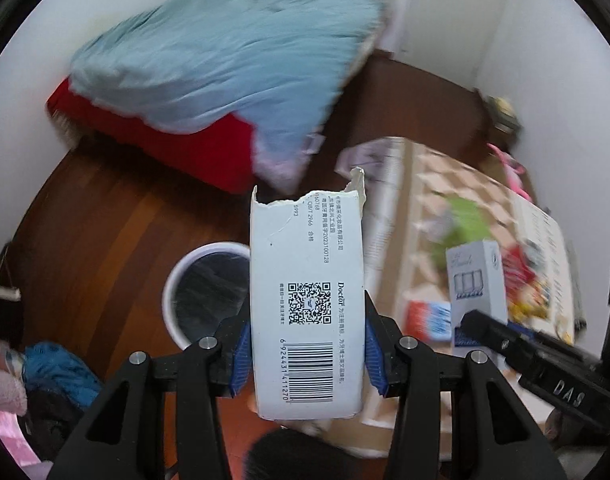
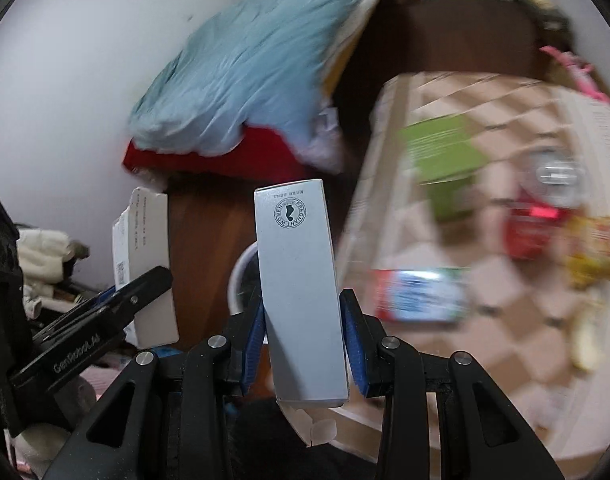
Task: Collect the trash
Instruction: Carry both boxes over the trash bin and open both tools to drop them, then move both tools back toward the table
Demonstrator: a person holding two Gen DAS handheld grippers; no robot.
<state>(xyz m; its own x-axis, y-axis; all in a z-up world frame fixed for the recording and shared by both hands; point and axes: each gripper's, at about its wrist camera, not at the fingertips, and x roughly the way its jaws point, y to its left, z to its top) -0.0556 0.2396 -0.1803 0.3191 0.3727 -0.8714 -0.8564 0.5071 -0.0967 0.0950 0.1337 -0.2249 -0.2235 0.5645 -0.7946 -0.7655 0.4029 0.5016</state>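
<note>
Torn box (image 1: 307,300) — "Doctor", carton (image 2: 301,292) — "PREGNANT WOMEN"

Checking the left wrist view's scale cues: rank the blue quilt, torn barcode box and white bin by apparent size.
1. blue quilt
2. torn barcode box, enlarged by nearness, held in the left jaws
3. white bin, partly hidden behind the box

Home bedroom, bed (image 1: 209,80), wooden floor (image 1: 105,216)

Card, wood and cloth
Matt torn white carton (image 1: 307,300); glossy brown wood floor (image 1: 105,220) beneath; soft blue cloth quilt (image 1: 225,60) beyond it.
</note>
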